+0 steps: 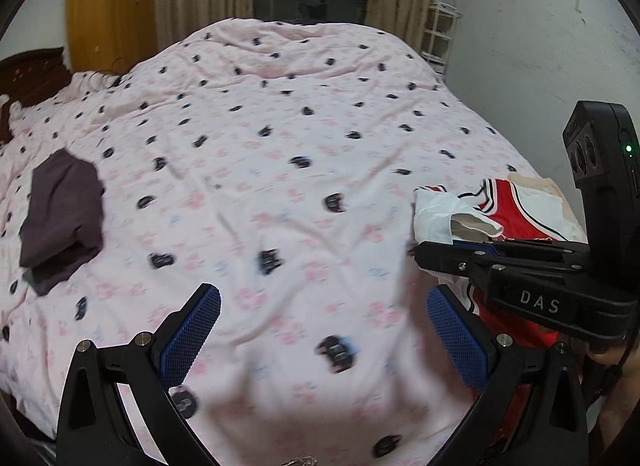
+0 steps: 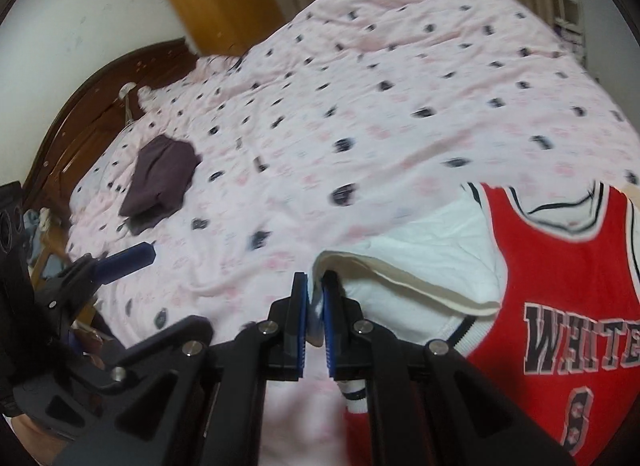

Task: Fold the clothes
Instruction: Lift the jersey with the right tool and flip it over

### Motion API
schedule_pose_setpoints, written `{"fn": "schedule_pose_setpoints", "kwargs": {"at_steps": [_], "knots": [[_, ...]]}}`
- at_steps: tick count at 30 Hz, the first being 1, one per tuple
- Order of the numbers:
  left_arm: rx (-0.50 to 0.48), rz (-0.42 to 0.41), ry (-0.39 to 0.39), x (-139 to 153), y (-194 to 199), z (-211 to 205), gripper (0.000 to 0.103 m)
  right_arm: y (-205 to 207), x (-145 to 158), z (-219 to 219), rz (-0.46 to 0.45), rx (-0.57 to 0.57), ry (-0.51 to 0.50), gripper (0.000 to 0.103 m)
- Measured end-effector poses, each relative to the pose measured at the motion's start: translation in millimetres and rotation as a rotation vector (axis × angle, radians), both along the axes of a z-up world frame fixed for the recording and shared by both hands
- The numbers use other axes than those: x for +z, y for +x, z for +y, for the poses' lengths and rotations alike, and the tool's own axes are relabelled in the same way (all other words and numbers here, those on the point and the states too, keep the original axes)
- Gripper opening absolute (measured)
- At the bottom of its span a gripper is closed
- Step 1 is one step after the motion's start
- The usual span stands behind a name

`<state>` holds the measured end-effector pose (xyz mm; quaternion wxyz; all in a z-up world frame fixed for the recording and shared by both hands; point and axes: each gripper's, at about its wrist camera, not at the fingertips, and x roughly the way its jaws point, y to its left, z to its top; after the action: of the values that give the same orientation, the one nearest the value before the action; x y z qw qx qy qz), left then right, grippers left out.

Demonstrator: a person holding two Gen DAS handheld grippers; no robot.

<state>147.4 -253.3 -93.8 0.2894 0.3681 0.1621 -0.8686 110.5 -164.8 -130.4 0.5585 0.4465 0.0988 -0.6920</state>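
step: pulling next garment from pile | right gripper (image 2: 315,316) pinched on white cloth (image 2: 420,258) edge, jersey (image 2: 560,266) beside | left gripper (image 1: 324,330) spread, empty | next: lay flat mid-bed (image 1: 280,145), left takes opposite edge

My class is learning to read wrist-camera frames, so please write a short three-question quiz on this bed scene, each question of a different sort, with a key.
1. True or false: the left gripper holds a garment.
2. Multiple choice: the right gripper has its jaws shut on
A. the dark purple folded garment
B. an edge of the white garment
C. nothing
3. Short answer: which garment lies on the pile beside the white one, and what word shows on it?

Key
1. False: its jaws stand wide apart over the pink bedspread, with nothing between them.
2. B
3. The red jersey, printed WHITE.
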Motion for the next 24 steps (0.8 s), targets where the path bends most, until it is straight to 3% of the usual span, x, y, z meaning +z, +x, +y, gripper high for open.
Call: {"fn": "schedule_pose_setpoints", "kwargs": {"at_steps": [17, 20, 24], "knots": [[0.221, 0.018, 0.012, -5, 104, -55, 0.103, 93, 24, -133, -0.108, 0.238, -0.061, 0.009], [0.238, 0.013, 0.017, -7, 111, -59, 0.103, 106, 8, -152, -0.118, 0.253, 0.004, 0.019], [0.246, -0.001, 0.016, -12, 114, -61, 0.103, 107, -8, -148, -0.164, 0.259, 0.033, 0.047]]}}
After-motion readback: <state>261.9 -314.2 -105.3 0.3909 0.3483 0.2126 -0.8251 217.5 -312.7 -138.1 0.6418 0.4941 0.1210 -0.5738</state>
